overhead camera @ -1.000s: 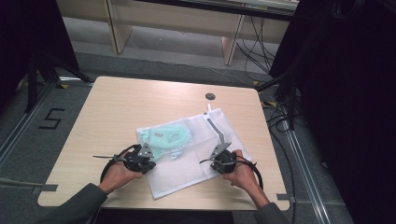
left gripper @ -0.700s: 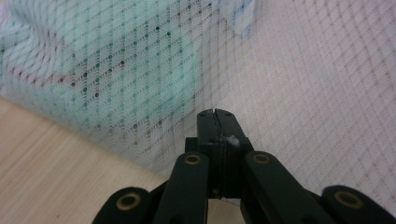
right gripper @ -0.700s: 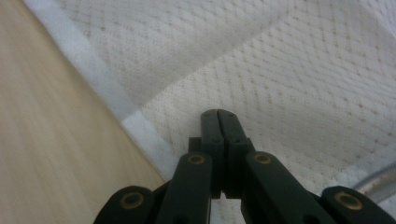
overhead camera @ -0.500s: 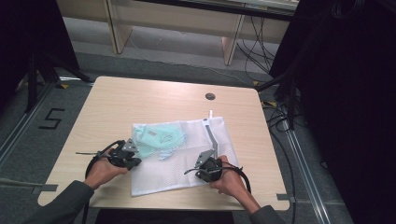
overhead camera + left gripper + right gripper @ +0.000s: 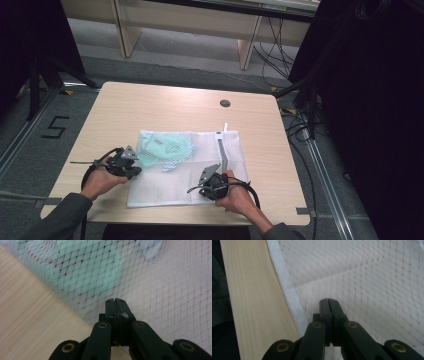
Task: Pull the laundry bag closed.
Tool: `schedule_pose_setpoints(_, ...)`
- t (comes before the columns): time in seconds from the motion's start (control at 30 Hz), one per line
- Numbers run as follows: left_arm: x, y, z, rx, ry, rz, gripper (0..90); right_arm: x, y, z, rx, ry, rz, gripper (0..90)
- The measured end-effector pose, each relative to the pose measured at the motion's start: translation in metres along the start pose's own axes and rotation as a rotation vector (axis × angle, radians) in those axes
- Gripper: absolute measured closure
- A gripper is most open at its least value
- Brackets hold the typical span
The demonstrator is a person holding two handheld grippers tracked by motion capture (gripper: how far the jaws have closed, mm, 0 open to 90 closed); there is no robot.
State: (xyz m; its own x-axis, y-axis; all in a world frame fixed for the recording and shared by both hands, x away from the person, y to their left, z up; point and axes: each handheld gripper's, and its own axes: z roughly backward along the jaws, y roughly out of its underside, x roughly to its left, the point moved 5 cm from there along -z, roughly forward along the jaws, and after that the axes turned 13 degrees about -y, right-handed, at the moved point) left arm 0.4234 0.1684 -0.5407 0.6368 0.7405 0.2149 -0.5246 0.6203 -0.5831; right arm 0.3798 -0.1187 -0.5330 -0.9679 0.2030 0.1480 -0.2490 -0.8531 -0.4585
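Mesh laundry bag [image 5: 192, 167] lies flat on the table [image 5: 150, 107], near the person's edge, w/ a mint-green garment [image 5: 162, 146] inside at its far-left corner; vs. the high view 1.0 s ago, the bag sits lower and squarer to the table edge, i.e. it has been dragged toward the person by both grippers; at 0.5 s ago it was mid-travel, now it rests closer to the near edge w/ its grey zip strip [image 5: 223, 152] running along the right side.

Left gripper [image 5: 131, 167]: in the left gripper view [image 5: 114, 300] jaws are pressed together, tips on the mesh at the bag's left border, a scrap of white fabric visible between them; judged as pinching the bag edge. Right gripper [image 5: 206, 186]: in the right gripper view [image 5: 328, 300] jaws closed tip to tip on the mesh just inside the white hem [image 5: 287, 293]; whether fabric is caught there cannot be told for certain, but a grip on the bag is likely.

Meaning for the work: the bag is now repositioned within easy reach and roughly flattened; the garment is inside, so the likely remaining op. is closing the zip or smoothing further. Risk: bottom hem is near the table edge; further pull could slide it off.
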Motion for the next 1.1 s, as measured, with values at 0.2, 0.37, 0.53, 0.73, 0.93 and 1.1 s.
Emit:
schedule_pose_setpoints(0.2,0.0,0.001,0.001,0.011,-0.002,-0.002,88.9,-0.001,0.0,0.0,-0.002,-0.01,0.0,90.0)
schedule_pose_setpoints(0.37,0.0,0.0,0.002,0.019,-0.019,-0.031,88.7,-0.001,0.002,0.001,-0.013,-0.019,-0.012,90.0)
schedule_pose_setpoints(0.53,0.001,0.0,0.001,0.019,-0.023,-0.02,87.6,-0.002,0.004,0.006,-0.033,-0.043,-0.053,89.5)
schedule_pose_setpoints(0.73,0.004,-0.002,0.009,-0.009,0.001,0.036,83.1,-0.017,0.011,0.034,-0.099,0.045,-0.029,87.5)
schedule_pose_setpoints(0.93,-0.019,-0.02,0.019,-0.12,0.077,0.107,71.2,-0.013,0.035,0.051,-0.123,0.053,-0.075,78.8)
schedule_pose_setpoints(1.1,-0.041,-0.03,0.024,-0.153,0.135,0.094,57.2,-0.001,0.045,0.052,-0.112,0.029,-0.121,73.9)
